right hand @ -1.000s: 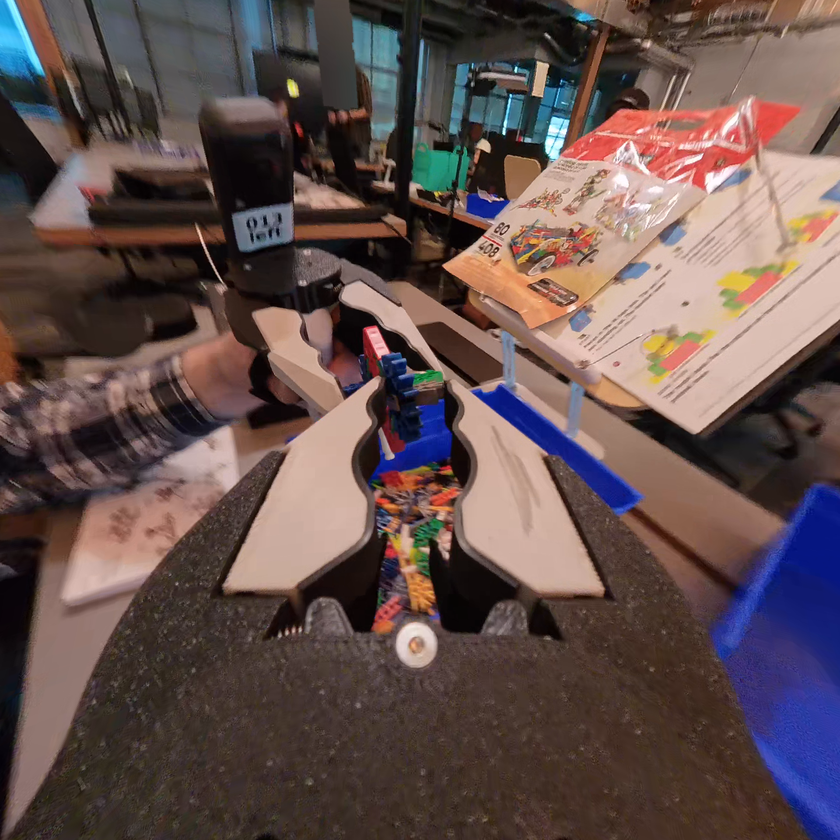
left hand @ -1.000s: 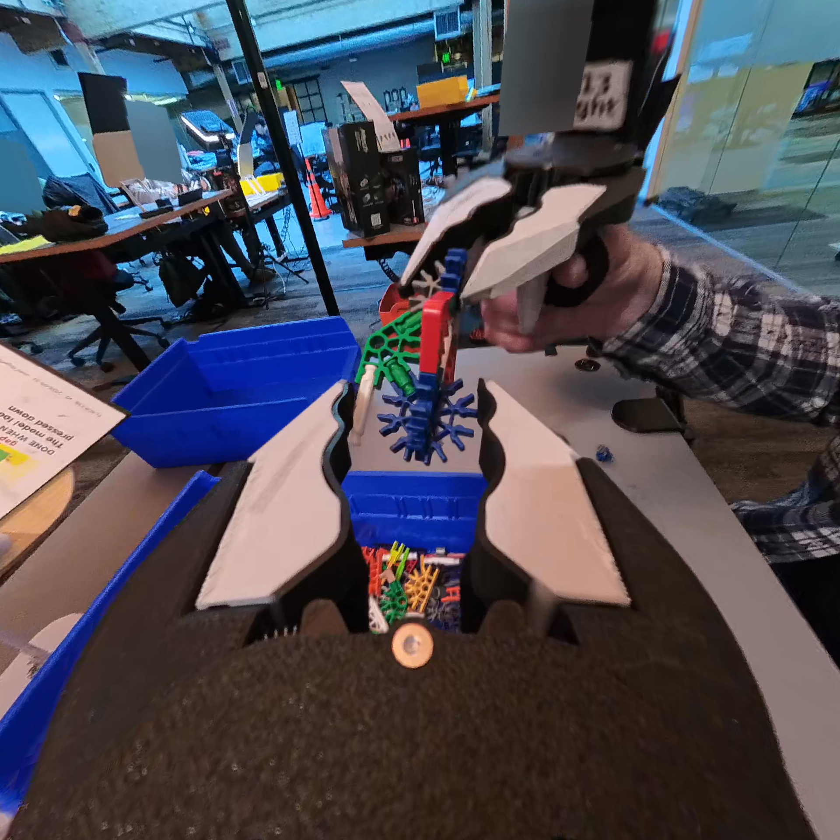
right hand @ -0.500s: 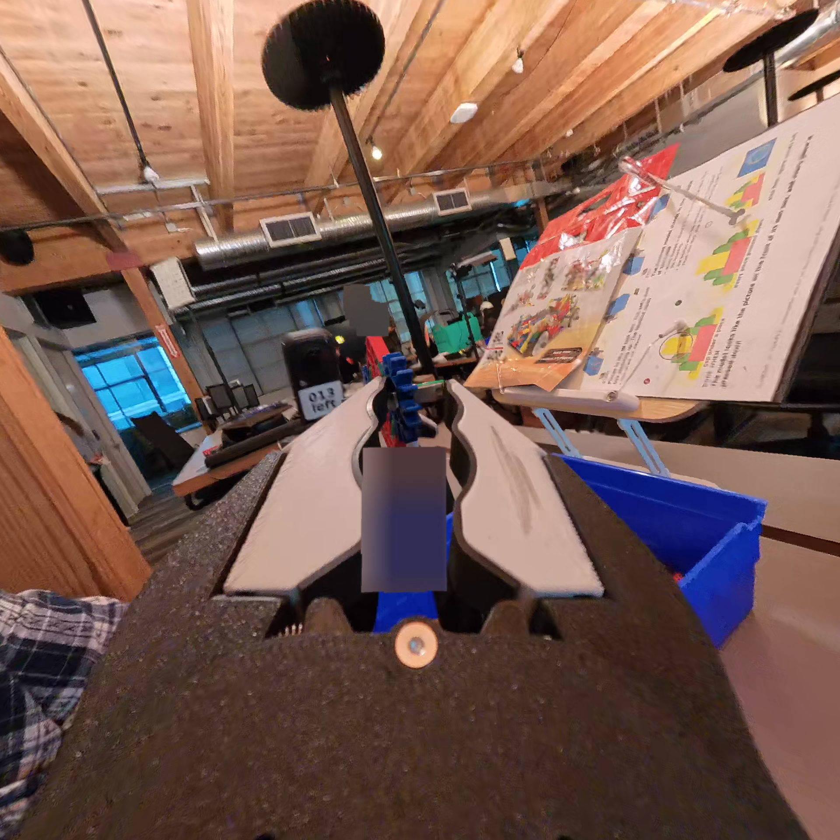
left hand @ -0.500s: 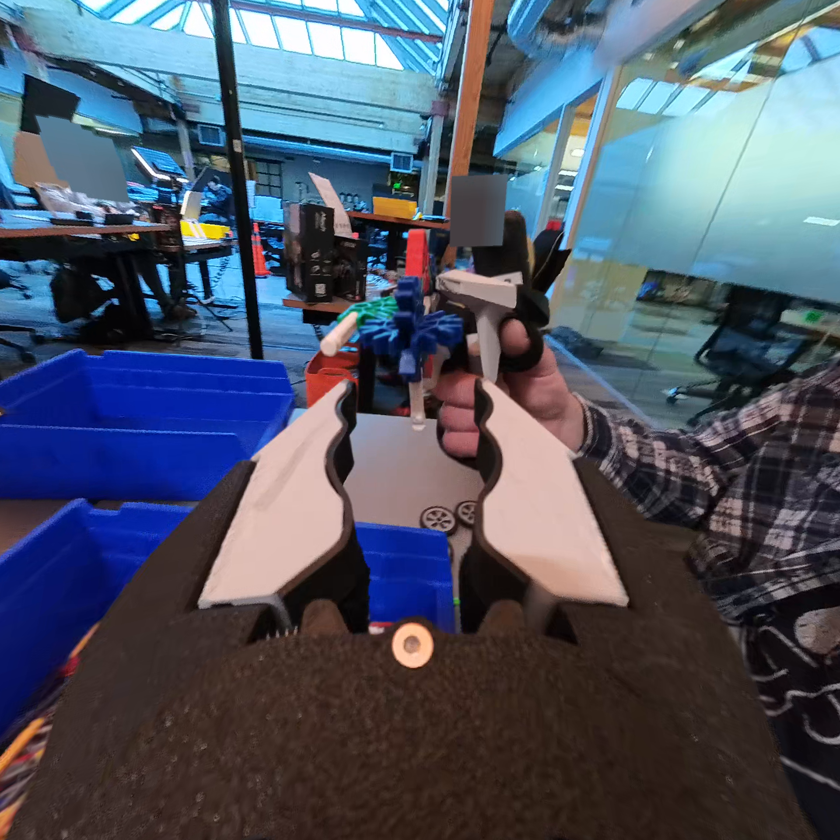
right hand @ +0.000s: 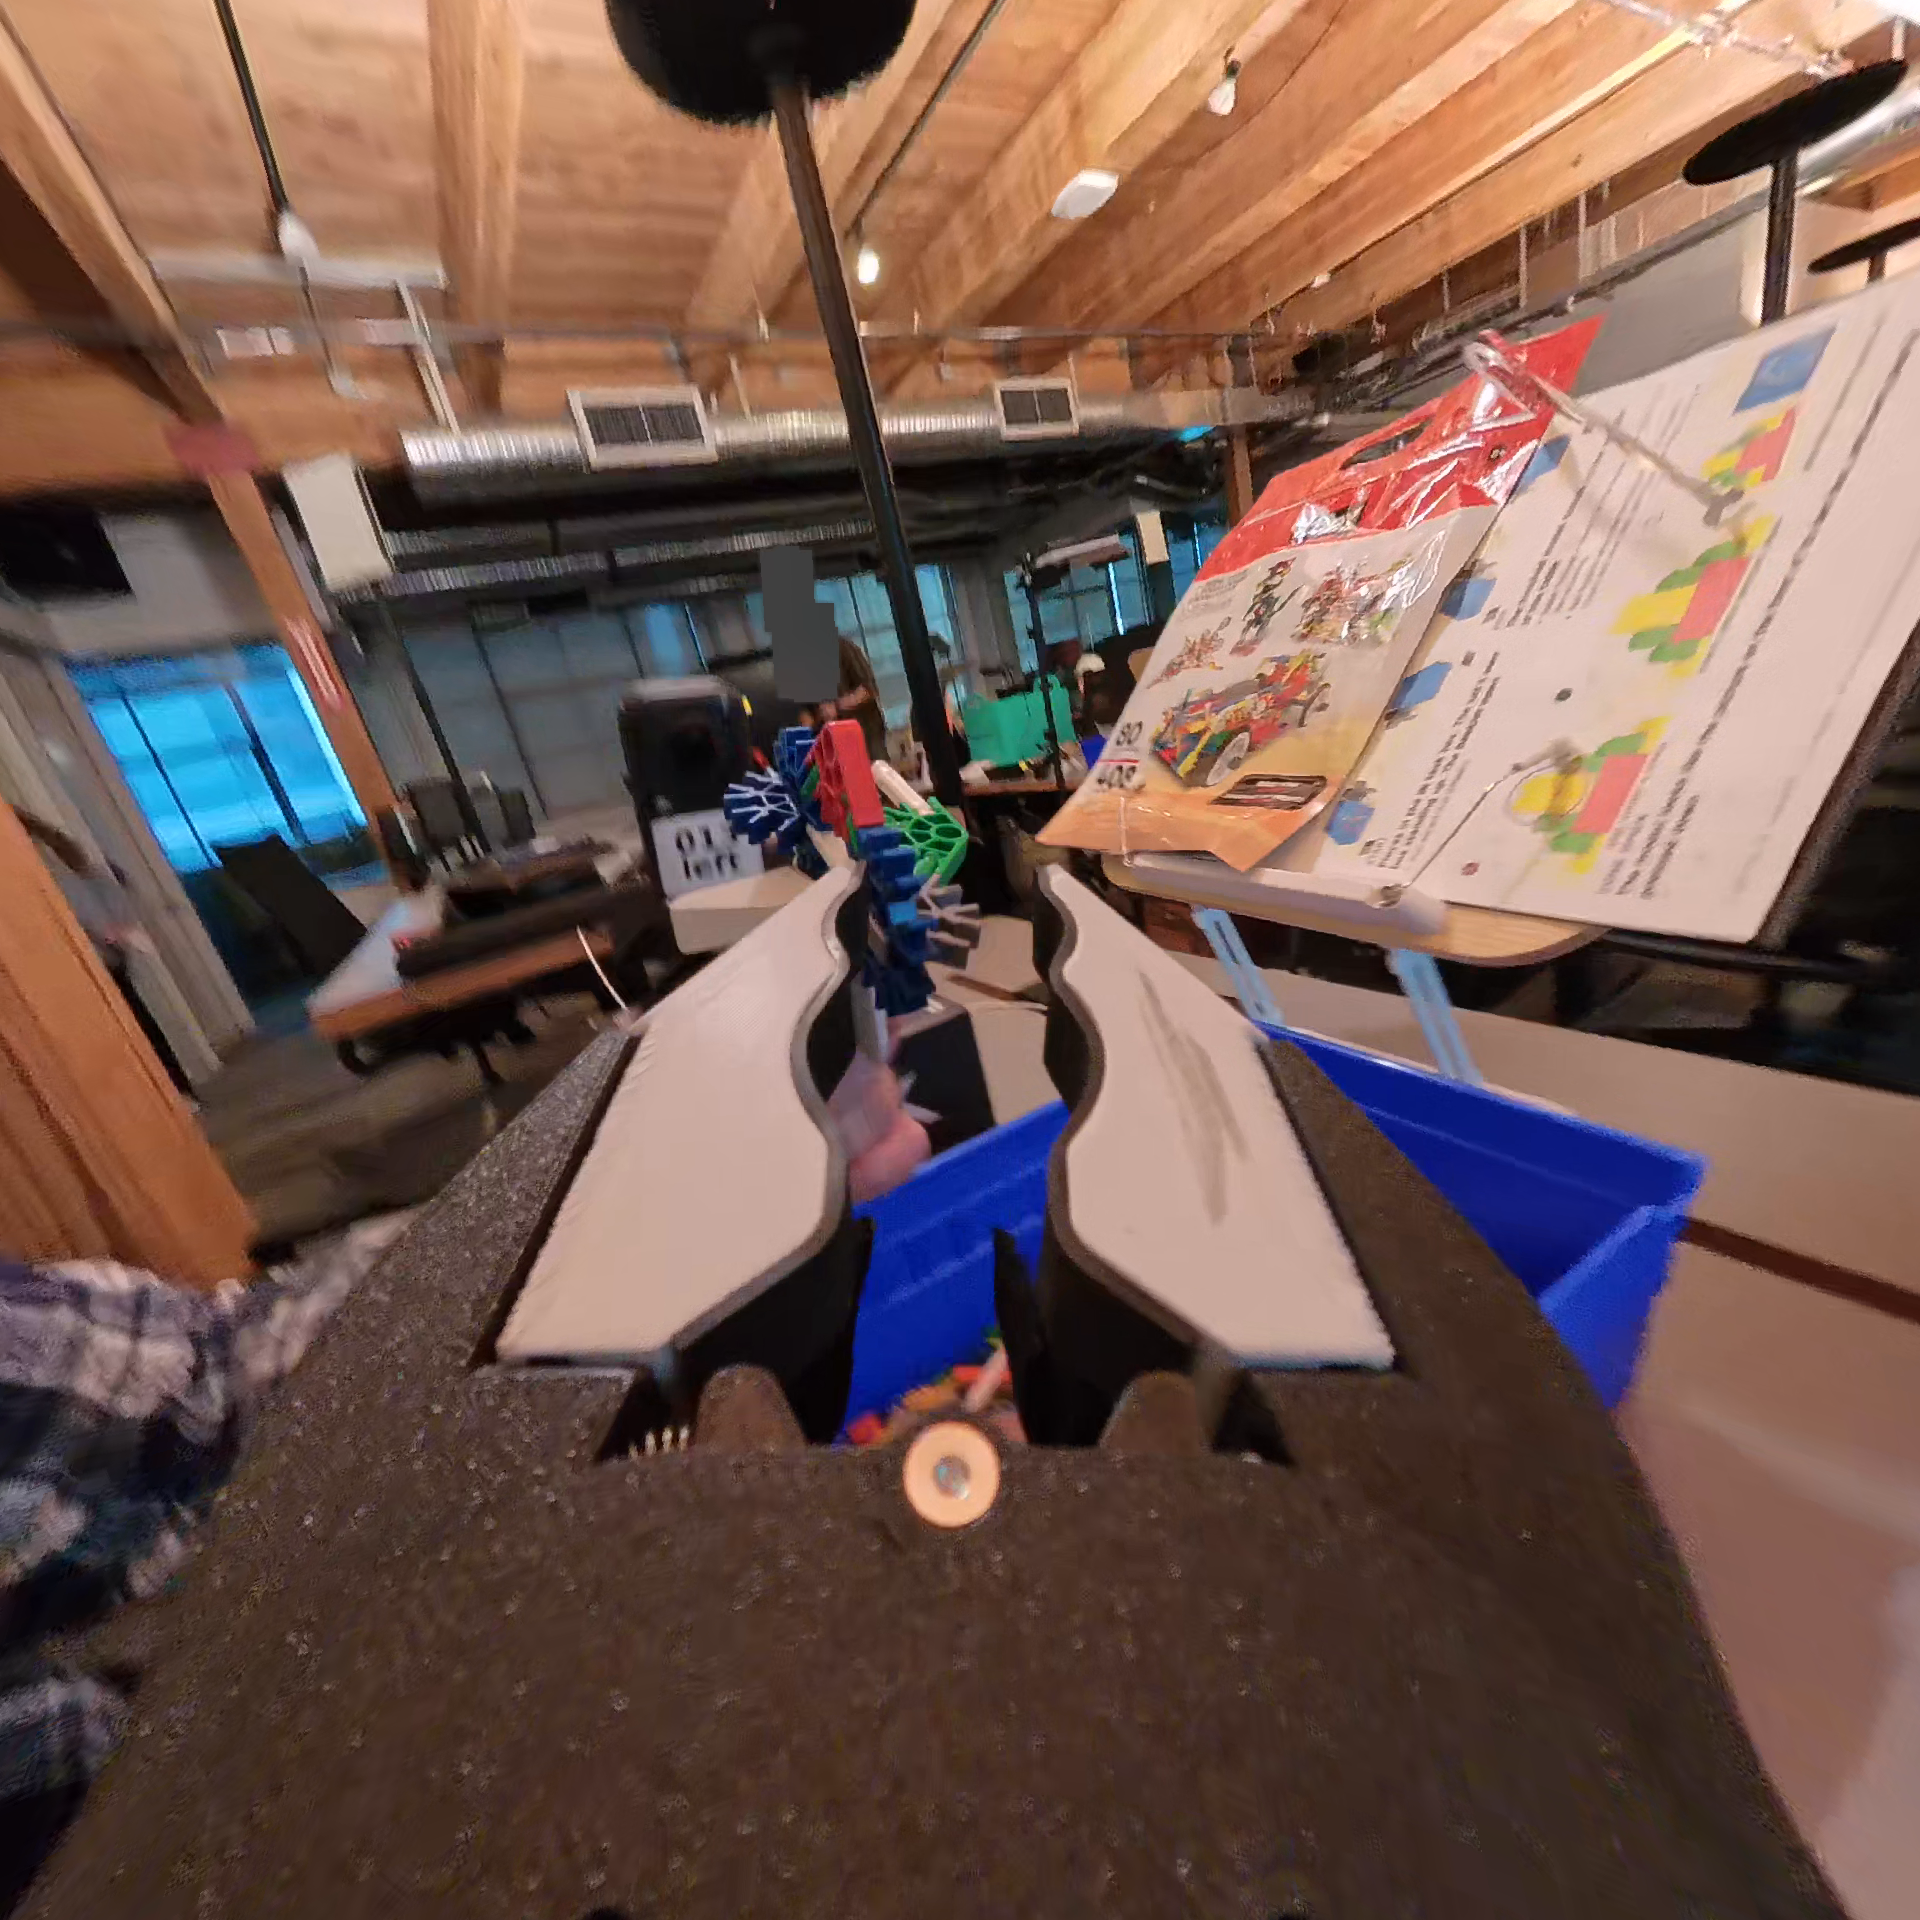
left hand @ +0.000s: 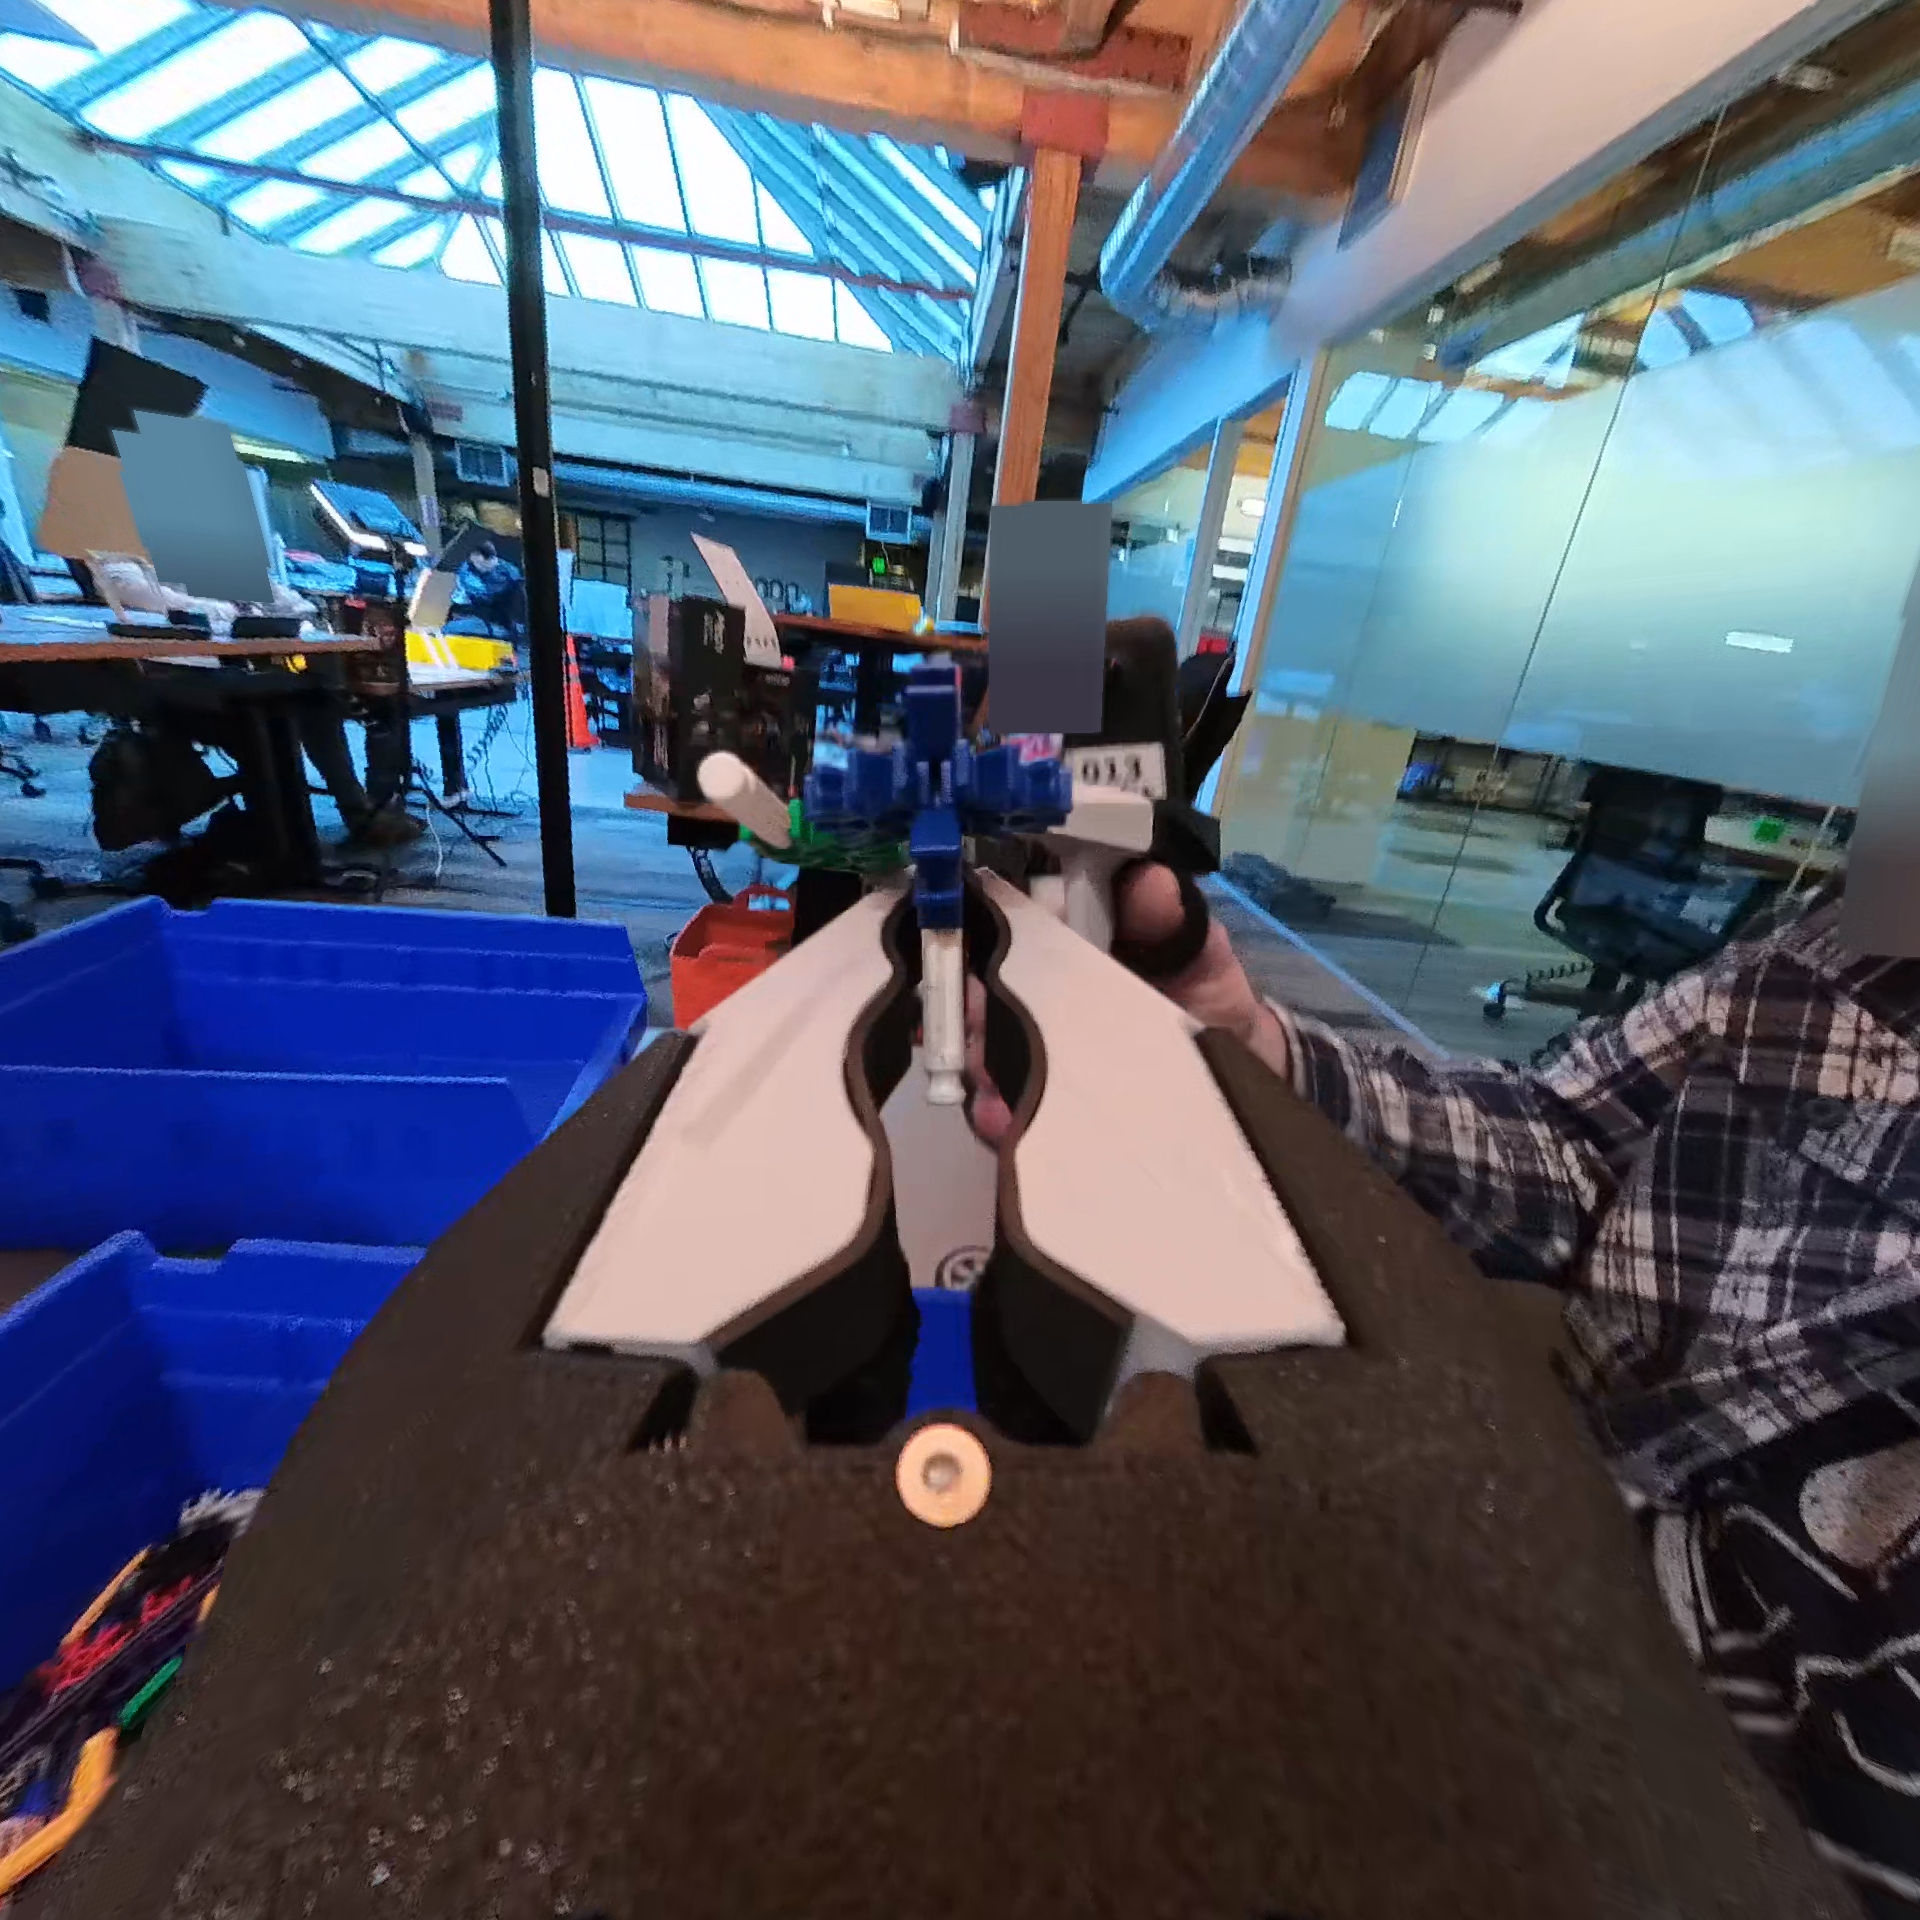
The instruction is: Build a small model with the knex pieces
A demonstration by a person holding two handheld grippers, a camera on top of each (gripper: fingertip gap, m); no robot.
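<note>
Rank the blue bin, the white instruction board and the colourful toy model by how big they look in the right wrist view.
1. instruction board
2. blue bin, partly hidden
3. toy model
Looks only; their distances differ.

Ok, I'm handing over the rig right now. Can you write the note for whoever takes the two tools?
Left tool: shut on the model, gripping where its hanging white rod meets a blue connector; the model is held up in the air.
Right tool: open and gripping nothing; the model sits beside its left finger.
Model so far: blue, red and green connectors joined with white rods.
Nearby: a blue bin with loose pieces lies under the right tool. The instruction board stands behind it.
</note>
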